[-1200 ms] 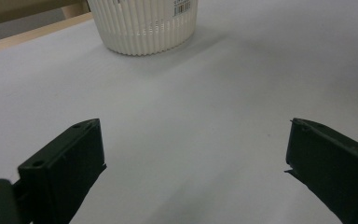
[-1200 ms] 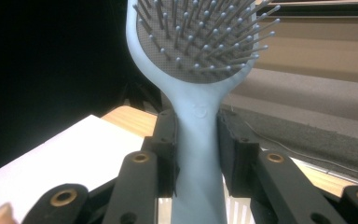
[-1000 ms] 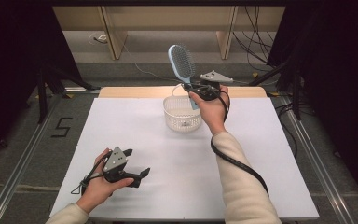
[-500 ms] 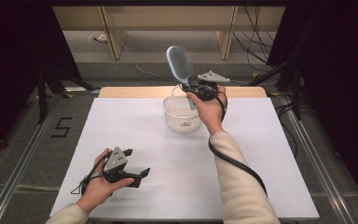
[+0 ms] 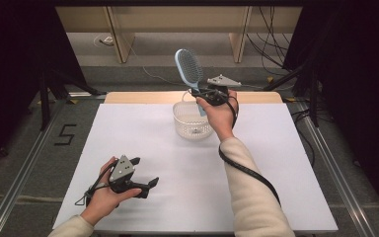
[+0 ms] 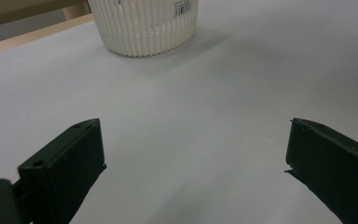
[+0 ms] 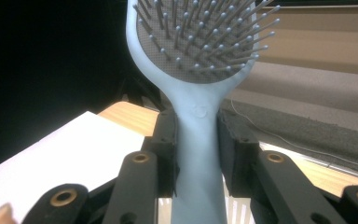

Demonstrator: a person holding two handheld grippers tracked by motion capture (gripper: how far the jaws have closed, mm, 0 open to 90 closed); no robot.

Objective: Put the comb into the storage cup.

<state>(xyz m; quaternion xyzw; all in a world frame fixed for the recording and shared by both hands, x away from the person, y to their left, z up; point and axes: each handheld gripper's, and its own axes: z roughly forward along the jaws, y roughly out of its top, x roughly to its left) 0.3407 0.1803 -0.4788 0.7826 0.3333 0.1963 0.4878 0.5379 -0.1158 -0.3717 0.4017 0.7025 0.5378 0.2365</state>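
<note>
The right gripper (image 7: 196, 149) has its jaws clamped on the handle of a pale blue hairbrush (image 5: 189, 69), held in the air above the white basket (image 5: 192, 121). The brush stands nearly upright, head up and tilted slightly left, handle end down toward the basket. It looks lifted but not yet dropped in. The left gripper (image 5: 145, 173) rests wide open and empty on the table (image 5: 286, 163).
</note>
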